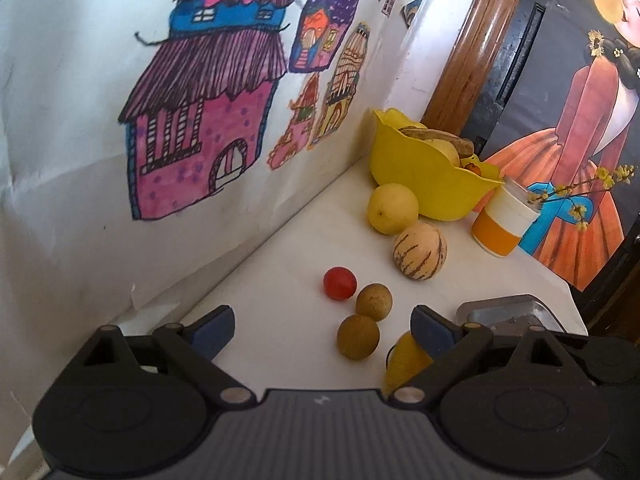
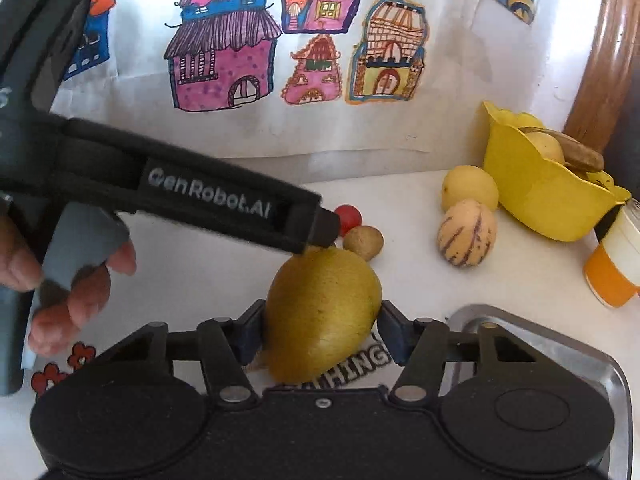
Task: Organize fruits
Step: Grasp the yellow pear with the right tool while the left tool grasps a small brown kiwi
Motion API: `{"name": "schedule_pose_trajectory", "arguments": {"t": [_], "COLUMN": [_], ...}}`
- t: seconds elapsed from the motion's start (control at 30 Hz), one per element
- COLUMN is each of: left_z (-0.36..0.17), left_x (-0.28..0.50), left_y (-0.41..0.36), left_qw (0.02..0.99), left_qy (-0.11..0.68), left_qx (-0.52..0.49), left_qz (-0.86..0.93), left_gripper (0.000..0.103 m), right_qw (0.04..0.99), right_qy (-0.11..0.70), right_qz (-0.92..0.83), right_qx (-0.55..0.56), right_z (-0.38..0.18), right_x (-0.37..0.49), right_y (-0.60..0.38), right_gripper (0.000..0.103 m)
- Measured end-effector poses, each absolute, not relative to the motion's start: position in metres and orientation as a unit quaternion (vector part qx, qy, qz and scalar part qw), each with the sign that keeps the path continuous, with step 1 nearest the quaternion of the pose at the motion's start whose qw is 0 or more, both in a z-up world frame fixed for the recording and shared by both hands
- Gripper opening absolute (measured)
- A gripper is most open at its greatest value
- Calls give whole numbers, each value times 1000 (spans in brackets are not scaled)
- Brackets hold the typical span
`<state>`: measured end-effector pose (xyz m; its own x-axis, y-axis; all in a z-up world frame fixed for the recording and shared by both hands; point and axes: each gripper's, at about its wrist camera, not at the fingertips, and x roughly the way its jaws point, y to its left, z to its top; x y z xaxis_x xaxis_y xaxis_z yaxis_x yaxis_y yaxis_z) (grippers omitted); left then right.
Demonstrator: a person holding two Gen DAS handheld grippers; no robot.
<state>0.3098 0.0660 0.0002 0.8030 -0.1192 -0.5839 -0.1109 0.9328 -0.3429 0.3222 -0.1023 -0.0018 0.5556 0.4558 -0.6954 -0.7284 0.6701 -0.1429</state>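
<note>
Right now, pinching the yellow-green pear [image 2: 320,304] with the right gripper [image 2: 320,332], blue pads pressing against both flanks of the fruit. Keeping the pear low at the near edge of the white tabletop [image 1: 280,272], over some printed lettering and just left of the metal tray [image 2: 580,344]. Whether resting on the surface or lifted clear, impossible to say.

Meanwhile, holding the left gripper [image 1: 322,326] spread wide, gripping nothing at all. Hovering it over two small brown round fruits [image 1: 357,337], with a red cherry tomato [image 1: 340,283] sitting just behind them. Reaching across in the right wrist view too, black finger tip hanging just above the top of the pear, and bare fingers of the left hand [image 2: 80,296] curling round the grey handle.

Further back, spotting a striped melon-like fruit [image 1: 420,251] touching a round yellow fruit [image 1: 393,208], and that one leaning against the yellow bowl [image 1: 420,192]. Seeing a browned banana [image 1: 440,136] and more yellow fruit piled inside the bowl. Standing just right of the bowl, an orange-and-white cup [image 1: 502,224]. Behind all of it, colourful house drawings [image 1: 200,140] hanging on the white wall.
</note>
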Motion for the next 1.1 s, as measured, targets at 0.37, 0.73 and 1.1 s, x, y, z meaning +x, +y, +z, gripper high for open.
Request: {"name": "schedule_pose_trajectory", "arguments": {"t": [0.37,0.73,1.1], "left_z": [-7,-8,-8], "left_x": [319,324,324], "left_y": [41,32,31], "left_qw": [941,943,943], "left_qy": [322,320,321], "left_qx": [-109,-89,-87], "left_qz": [-1,-10,-9], "left_gripper": [81,51,50], "right_qw": [860,866,868], "right_qy": [312,306,303], "right_qz": [342,345,349], "right_qx": [-216,-195,-184], "right_z": [4,5,2], "right_x": [293,299,296], "right_y": [-130,-127,-128], "right_gripper": [55,58,57]}}
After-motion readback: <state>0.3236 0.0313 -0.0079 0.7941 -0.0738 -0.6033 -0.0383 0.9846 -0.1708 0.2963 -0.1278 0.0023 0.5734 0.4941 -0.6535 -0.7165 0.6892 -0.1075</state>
